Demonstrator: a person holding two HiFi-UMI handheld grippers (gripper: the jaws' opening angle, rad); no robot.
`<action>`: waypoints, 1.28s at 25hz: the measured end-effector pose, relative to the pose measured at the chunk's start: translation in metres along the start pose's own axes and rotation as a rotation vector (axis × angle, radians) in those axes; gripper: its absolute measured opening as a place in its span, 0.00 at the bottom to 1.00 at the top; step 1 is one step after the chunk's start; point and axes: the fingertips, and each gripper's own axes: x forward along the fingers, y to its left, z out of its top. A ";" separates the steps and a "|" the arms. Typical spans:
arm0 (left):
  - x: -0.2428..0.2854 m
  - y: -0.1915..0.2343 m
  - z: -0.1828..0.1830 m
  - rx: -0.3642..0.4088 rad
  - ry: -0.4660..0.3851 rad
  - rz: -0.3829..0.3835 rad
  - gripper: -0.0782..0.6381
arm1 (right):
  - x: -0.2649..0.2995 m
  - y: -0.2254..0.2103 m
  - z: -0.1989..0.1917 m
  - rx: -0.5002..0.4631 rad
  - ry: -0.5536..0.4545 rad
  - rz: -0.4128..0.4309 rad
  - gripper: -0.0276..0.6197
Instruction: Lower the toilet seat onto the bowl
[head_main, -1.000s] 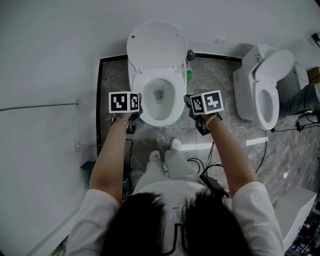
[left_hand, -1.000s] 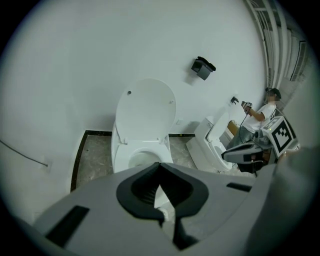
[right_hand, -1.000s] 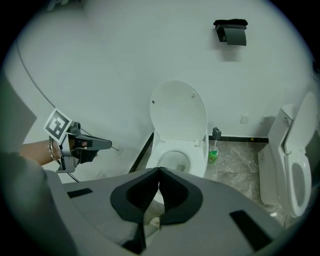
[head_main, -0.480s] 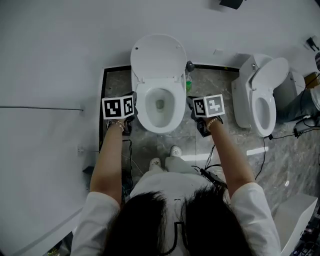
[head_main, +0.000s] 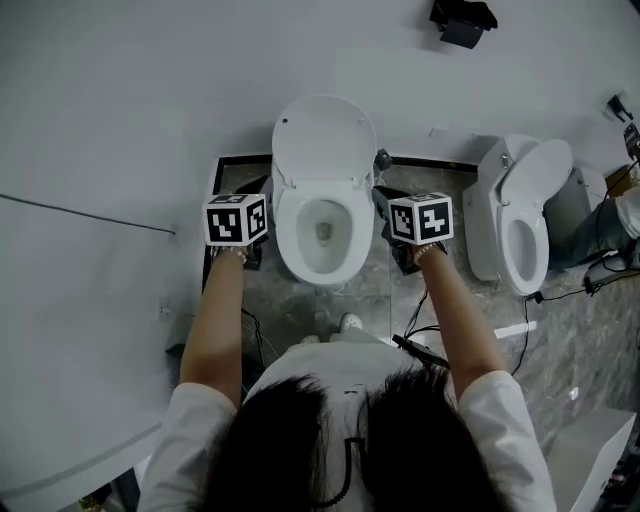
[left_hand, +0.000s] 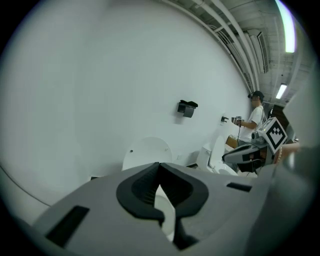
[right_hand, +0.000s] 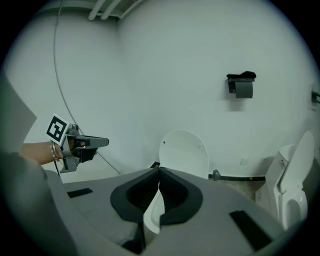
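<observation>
The white toilet (head_main: 290, 255) stands against the wall with its raised lid and seat (head_main: 324, 140) leaning back upright; the bowl is uncovered. My left gripper (head_main: 245, 222) hovers by the bowl's left side and my right gripper (head_main: 385, 205) by its right side, neither touching the toilet. In the left gripper view the jaws (left_hand: 159, 166) are shut and empty, with the raised lid (left_hand: 146, 151) beyond them. The right gripper view shows its jaws (right_hand: 159, 171) shut and empty too, below the lid (right_hand: 184, 151).
A second toilet (head_main: 520, 225) with its lid up stands to the right. A black fixture (head_main: 462, 22) hangs on the wall above. A valve (head_main: 383, 160) sits at the wall's foot, cables (head_main: 425, 335) trail on the floor, and a person (left_hand: 255, 112) stands far off.
Both grippers have moved forward along the bowl's sides toward the wall, and the head view has tilted up. The jaws stayed shut and the lid has not moved.
</observation>
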 end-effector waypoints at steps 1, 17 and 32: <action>-0.004 0.000 0.007 0.002 -0.021 0.001 0.12 | -0.003 0.003 0.007 -0.015 -0.017 0.003 0.09; -0.079 -0.020 0.134 0.195 -0.445 0.019 0.12 | -0.078 0.030 0.121 -0.211 -0.415 -0.080 0.09; -0.170 -0.035 0.202 0.374 -0.770 0.125 0.12 | -0.176 0.062 0.193 -0.464 -0.762 -0.233 0.09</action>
